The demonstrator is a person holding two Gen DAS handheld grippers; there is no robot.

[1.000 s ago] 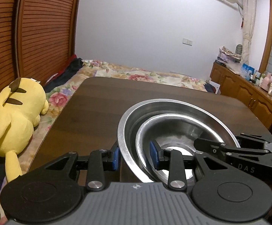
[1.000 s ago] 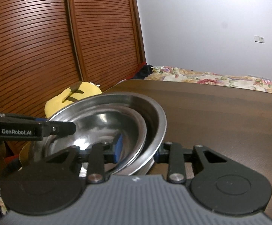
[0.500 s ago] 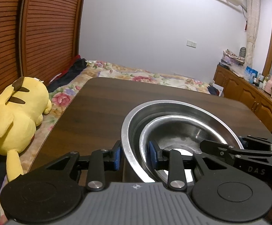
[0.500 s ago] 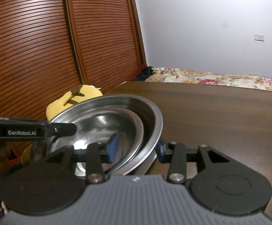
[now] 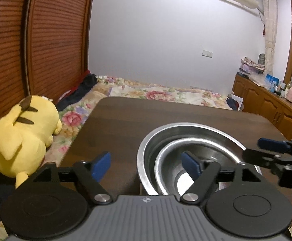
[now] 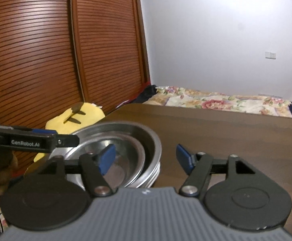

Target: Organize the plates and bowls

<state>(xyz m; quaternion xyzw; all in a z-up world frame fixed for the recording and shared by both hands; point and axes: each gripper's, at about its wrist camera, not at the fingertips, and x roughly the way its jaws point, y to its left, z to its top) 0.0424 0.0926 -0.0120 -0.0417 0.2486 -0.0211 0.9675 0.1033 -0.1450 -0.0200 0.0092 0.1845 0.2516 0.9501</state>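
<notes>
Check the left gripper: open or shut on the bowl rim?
Open. The left gripper has its blue pads spread wide, one outside and one inside the steel bowls, neither visibly touching the rim.

Small bowl (image 5: 188,156) inside large bowl (image 5: 146,152)

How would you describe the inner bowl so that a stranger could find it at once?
Find the dark wooden table beside the bed. Near its front edge steel bowls sit nested between two open grippers. The inner bowl is the smaller one, set inside the wide outer bowl.
</notes>
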